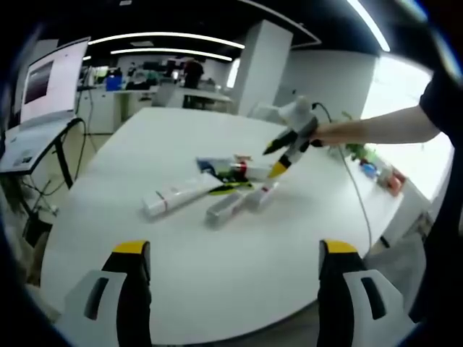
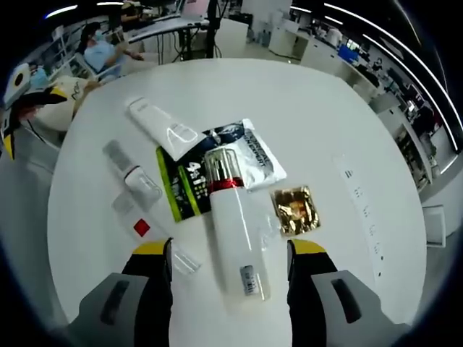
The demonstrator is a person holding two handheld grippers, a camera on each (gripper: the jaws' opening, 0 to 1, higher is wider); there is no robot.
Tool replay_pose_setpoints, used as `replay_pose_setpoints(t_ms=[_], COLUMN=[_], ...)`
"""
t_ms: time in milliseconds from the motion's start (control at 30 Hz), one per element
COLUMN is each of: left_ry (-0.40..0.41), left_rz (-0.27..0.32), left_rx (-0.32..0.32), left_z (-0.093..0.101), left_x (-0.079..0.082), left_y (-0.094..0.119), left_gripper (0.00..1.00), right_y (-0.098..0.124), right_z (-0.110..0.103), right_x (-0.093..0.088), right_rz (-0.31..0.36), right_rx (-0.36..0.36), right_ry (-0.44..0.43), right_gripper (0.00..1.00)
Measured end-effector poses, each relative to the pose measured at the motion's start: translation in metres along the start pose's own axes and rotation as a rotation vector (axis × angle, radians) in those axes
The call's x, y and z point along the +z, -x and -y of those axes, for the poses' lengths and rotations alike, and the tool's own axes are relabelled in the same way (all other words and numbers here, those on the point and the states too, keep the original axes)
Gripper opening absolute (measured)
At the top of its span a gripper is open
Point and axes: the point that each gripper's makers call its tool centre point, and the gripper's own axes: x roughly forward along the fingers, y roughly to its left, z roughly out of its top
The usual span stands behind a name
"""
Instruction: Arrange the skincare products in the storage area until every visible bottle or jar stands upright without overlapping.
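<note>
Several skincare products lie flat in a cluster mid-table. In the right gripper view, a white bottle with a red band (image 2: 235, 231) lies lengthwise, its lower end framed by the open jaws of my right gripper (image 2: 231, 249) above it. Around it are a white tube (image 2: 160, 126), a small grey-capped bottle (image 2: 132, 172), a clear red-labelled vial (image 2: 155, 238), a green-black sachet (image 2: 181, 186), a blue-white sachet (image 2: 253, 163) and a gold sachet (image 2: 295, 210). In the left gripper view, the white tube (image 1: 177, 195) and bottles (image 1: 230, 206) lie far ahead of my open left gripper (image 1: 235, 249). The right gripper (image 1: 273, 160) hovers over them.
The round white table (image 1: 181, 296) has bare surface on all sides of the cluster. A white strip (image 2: 362, 210) lies on it to the right. A cable (image 1: 356, 199) trails off the table's right side. A laptop on a stand (image 1: 43, 94) is at the left; a seated person (image 2: 101, 50) is beyond the table.
</note>
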Motion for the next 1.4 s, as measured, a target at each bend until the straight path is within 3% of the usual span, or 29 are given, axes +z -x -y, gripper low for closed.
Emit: replay_pose_setpoints(t_ms=[400, 600, 1400], left_ry=[-0.001, 0.002, 0.028], left_rz=[-0.018, -0.024, -0.029], left_rx=[-0.001, 0.006, 0.002], left_z=[-0.001, -0.002, -0.007], left_x=[-0.003, -0.004, -0.008], left_y=[0.000, 0.000, -0.002], left_gripper=[0.88, 0.88, 0.88], right_y=[-0.018, -0.027, -0.048], right_z=[0.001, -0.001, 0.002], right_x=[-0.001, 0.001, 0.000], right_rz=[-0.016, -0.032, -0.067], right_rx=[0.022, 0.051, 0.107], right_ry=[0.022, 0.038, 0.075], right_gripper=[0.62, 0.53, 0.51])
